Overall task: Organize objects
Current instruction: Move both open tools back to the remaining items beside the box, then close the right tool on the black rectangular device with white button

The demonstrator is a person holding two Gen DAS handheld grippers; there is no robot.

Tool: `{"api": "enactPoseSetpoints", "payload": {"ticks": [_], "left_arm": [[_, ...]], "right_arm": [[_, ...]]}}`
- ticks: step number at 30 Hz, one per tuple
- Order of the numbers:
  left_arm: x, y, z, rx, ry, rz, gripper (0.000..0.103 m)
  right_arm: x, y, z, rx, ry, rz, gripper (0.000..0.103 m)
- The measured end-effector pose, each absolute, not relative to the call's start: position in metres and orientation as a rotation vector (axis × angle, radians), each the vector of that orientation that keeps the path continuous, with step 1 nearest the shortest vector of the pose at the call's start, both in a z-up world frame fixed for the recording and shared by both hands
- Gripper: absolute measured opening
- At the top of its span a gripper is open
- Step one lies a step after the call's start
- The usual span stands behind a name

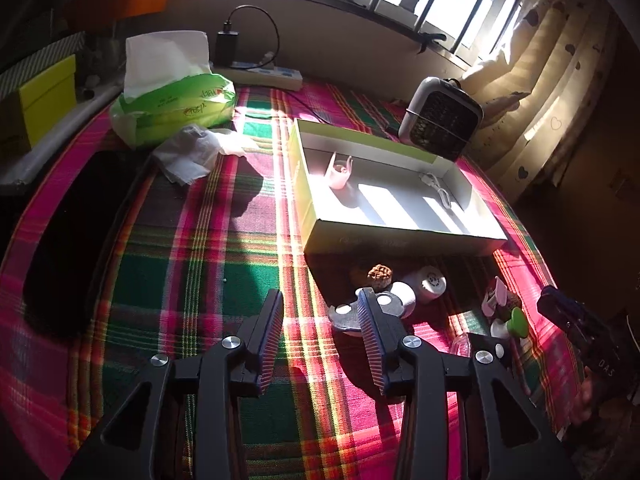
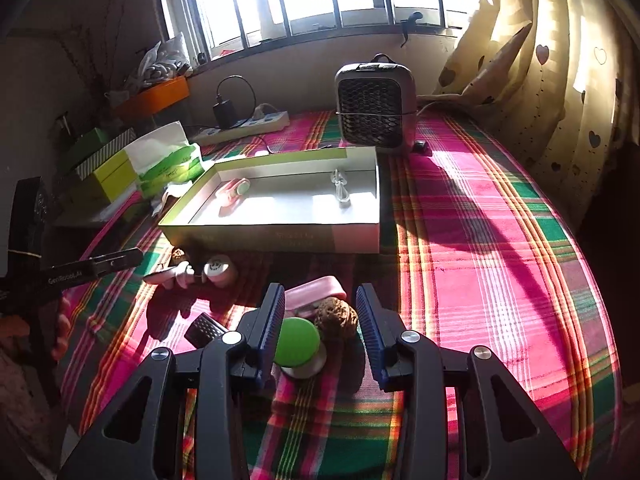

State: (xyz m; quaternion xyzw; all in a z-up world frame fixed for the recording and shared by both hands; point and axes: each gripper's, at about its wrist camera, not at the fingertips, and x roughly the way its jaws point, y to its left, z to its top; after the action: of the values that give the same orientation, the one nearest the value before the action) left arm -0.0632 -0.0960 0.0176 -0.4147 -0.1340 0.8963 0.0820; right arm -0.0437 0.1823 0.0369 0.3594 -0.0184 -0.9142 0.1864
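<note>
An open shallow cardboard box (image 1: 400, 236) (image 2: 272, 234) stands on the plaid cloth, holding a pink clip (image 1: 340, 174) (image 2: 234, 190) and a white cable (image 1: 438, 190) (image 2: 340, 190). Small items lie in front of it: a walnut (image 1: 380, 271) (image 2: 336, 316), a white round piece (image 1: 428, 282) (image 2: 218, 270), a grey flat tool (image 1: 350, 316), a green-topped knob (image 1: 516, 322) (image 2: 298, 344) and a pink case (image 2: 316, 288). My left gripper (image 1: 320, 336) is open and empty, its right finger beside the grey tool. My right gripper (image 2: 320, 332) is open, with the green knob and walnut between its fingers.
A green tissue pack (image 1: 176, 104) (image 2: 168, 160), a crumpled tissue (image 1: 192, 154), a power strip with charger (image 1: 264, 72) (image 2: 244, 124) and a small grey heater (image 1: 440, 118) (image 2: 374, 106) stand near the window. Yellow boxes (image 1: 40, 100) (image 2: 104, 176) sit at the left, curtains at the right.
</note>
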Motion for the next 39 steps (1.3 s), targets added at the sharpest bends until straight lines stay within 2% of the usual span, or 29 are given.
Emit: {"api": "enactPoseSetpoints", "payload": {"ticks": [5,10,19,31,39], "left_arm": [[-0.057,-0.095,0.012,-1.245,-0.407,2.665,0.037],[-0.053,-0.096,0.01,-1.246,-0.405,2.658,0.038],[-0.052,-0.096,0.007,-1.255,-0.399,2.639,0.038],[-0.05,-0.099,0.004,-1.27,-0.409,2.627,0.038],[-0.052,-0.096,0.004,-1.268,-0.407,2.614,0.038]], "right_arm": [[-0.03,0.165,0.039,0.947,-0.023,-2.478,0.039],[-0.024,0.138,0.034,0.935,0.057,-2.355,0.045],[-0.038,0.123,0.016,1.021,0.132,-2.303,0.049],[-0.039,0.114,0.01,1.054,0.221,-2.275,0.05],[-0.037,0.115,0.01,1.081,0.198,-2.239,0.05]]}}
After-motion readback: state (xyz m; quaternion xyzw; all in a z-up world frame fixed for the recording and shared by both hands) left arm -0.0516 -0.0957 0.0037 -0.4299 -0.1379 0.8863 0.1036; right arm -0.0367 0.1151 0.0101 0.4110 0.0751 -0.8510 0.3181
